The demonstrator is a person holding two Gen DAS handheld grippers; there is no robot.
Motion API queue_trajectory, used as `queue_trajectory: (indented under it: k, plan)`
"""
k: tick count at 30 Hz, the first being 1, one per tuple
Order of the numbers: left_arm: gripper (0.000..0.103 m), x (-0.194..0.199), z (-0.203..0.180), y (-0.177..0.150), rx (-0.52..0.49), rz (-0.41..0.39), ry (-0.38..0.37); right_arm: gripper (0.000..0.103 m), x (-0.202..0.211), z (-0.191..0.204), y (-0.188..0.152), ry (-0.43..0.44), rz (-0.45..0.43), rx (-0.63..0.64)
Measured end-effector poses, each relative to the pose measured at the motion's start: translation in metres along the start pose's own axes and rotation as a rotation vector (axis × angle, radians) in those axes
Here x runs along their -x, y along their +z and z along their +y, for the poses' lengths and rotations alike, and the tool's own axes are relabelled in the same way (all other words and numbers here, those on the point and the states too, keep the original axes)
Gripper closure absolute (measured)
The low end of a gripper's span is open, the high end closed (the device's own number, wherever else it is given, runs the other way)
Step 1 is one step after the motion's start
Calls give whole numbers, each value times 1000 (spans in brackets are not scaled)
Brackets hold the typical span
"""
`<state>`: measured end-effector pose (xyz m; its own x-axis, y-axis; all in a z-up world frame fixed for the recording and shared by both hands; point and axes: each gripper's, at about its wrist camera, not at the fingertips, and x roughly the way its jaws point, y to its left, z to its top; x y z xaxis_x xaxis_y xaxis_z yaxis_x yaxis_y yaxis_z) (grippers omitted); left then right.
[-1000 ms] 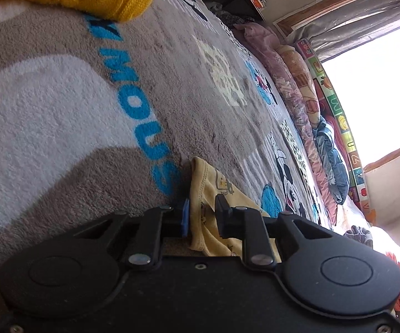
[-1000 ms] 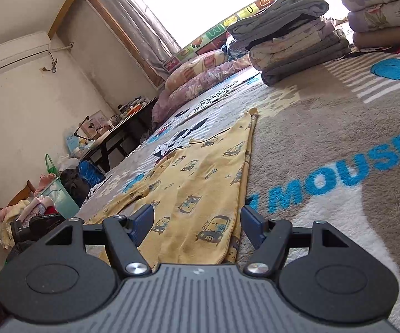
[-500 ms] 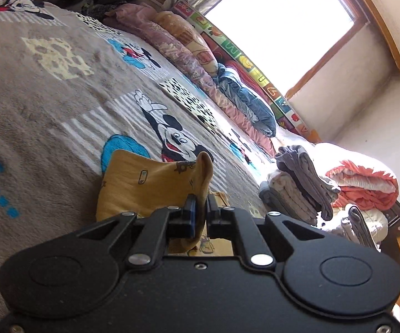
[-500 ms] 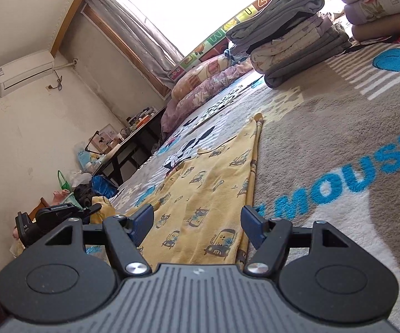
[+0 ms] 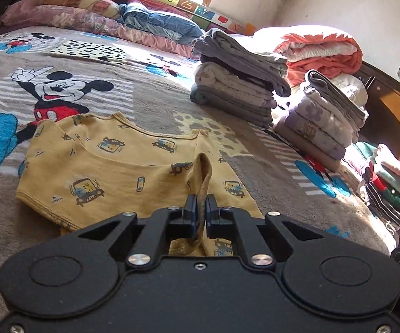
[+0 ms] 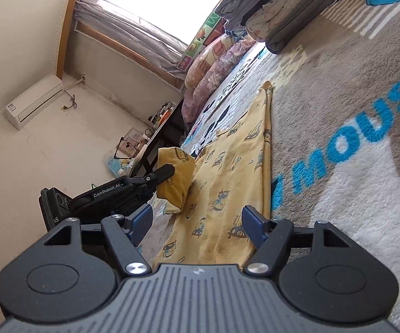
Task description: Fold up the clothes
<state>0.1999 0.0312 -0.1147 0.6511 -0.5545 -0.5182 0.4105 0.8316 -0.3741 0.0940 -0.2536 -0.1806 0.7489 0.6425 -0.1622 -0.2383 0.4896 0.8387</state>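
Observation:
A small yellow printed garment lies on the grey Mickey Mouse blanket. My left gripper is shut on a hem of the garment and holds that edge lifted and folded over the rest. In the right wrist view the garment stretches away from me, with the left gripper holding the raised corner at its left side. My right gripper is open and empty, low over the garment's near end.
Stacks of folded grey and pale blankets and an orange quilt stand at the right. Smaller folded clothes lie at the far right. Pillows line the window side. A dark desk stands beyond the bed.
My left gripper has shut on the garment's edge, lifted it and swung it over towards the folded stacks. My right gripper stayed open and tilted, shifting a little along the garment.

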Motion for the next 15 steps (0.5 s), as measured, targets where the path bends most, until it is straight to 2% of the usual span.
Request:
queue_trajectory:
  k: [1,2,3,5,9,12,15]
  plan:
    - [96,-2,0,-2,-6,21,-8,32,0,0,1,2,1,-1]
    - [87,1,1,-4,-11,24,-11,32,0,0,1,6,-1,-16]
    - [73,4,1,-5,-17,27,-13,31,2,-2,1,14,-4,-52]
    - [54,18,8,-3,8,-2,-34,29,2,-4,1,22,-3,-114]
    - [53,56,34,2,117,-102,-72,28,-1,9,4,-27,12,-71]
    - [50,74,54,-1,203,-142,-43,29,-11,23,9,-62,27,-40]
    - [47,86,67,-6,246,-163,-11,30,-24,29,15,-90,35,-68]
